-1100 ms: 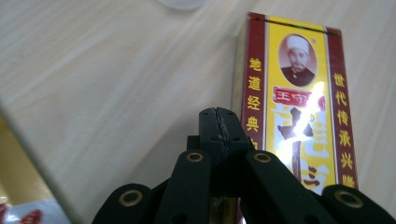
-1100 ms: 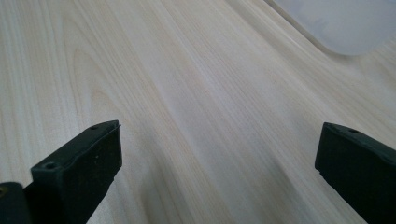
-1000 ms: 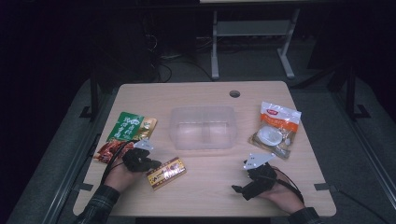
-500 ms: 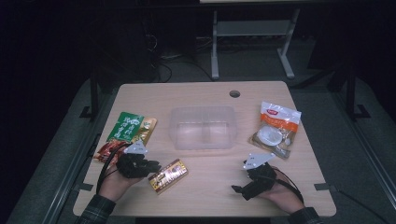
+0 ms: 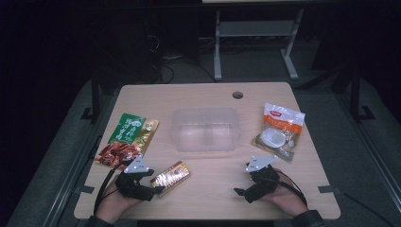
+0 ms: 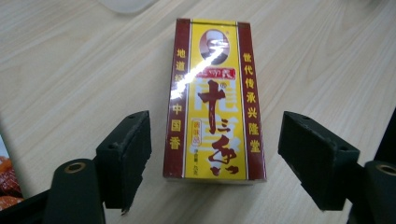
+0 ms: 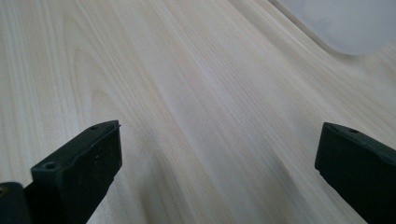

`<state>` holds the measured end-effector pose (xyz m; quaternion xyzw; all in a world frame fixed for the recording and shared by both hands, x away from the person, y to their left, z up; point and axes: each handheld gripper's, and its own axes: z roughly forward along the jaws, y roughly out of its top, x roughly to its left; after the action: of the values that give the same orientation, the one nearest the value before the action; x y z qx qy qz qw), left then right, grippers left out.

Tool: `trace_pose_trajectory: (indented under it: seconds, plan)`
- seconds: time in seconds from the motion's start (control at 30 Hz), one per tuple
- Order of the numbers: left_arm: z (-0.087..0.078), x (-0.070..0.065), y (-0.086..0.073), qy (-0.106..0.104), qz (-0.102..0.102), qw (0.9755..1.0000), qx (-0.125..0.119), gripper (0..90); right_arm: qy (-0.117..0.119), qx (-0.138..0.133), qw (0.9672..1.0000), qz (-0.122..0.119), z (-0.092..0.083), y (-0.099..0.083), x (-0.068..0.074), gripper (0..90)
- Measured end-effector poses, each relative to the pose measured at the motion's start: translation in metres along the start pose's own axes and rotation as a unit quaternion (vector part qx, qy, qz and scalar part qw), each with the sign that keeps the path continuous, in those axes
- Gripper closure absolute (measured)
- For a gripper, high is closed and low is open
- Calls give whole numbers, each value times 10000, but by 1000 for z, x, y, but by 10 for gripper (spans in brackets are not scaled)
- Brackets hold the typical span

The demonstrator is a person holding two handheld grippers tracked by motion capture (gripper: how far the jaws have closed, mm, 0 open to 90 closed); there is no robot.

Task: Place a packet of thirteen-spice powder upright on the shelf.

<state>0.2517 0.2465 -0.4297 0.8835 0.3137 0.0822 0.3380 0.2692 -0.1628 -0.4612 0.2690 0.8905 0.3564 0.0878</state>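
My left gripper (image 5: 150, 188) sat at the near left of the pale wooden table (image 5: 208, 97), and its jaws had just been opening, letting go of the flat yellow-and-maroon box printed with Chinese characters (image 5: 173, 176). In the left gripper view that box (image 6: 214, 100) lay flat on the wood, running away toward twelve o'clock. Its near end reached in between my two black pads (image 6: 125, 156), one at nine o'clock of it and the other at three o'clock. A strip of bare wood showed on each side, so neither pad pressed on it.

From above, the box lay just beside the left gripper at about two o'clock, and at seven o'clock from the clear plastic tub (image 5: 205, 128) in the table's middle. The green and red snack pouch (image 5: 126, 139) lay at eleven o'clock of my left hand.

My right gripper (image 5: 242, 191) rested near the front edge with its jaws spread wide over bare wood, holding nothing. The white and orange bag (image 5: 279, 128) lay at one o'clock of it.
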Motion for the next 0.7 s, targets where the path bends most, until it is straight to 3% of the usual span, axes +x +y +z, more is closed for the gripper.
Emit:
trace_pose_trajectory:
  seconds: [0.23, 0.5, 0.7]
  plan:
    - [11, -5, -1, 133, 235, 9993, 272, 192, -3, 10, 10000, -16, 1, 0, 0, 2]
    - [21, -6, -4, 158, 234, 9982, 538, 218, 7, 12, 10000, -13, 1, 0, 0, 2]
    - [25, -5, -5, 209, 212, 9979, 578, 236, 2, 1, 10000, -3, 1, 1, 0, 2]
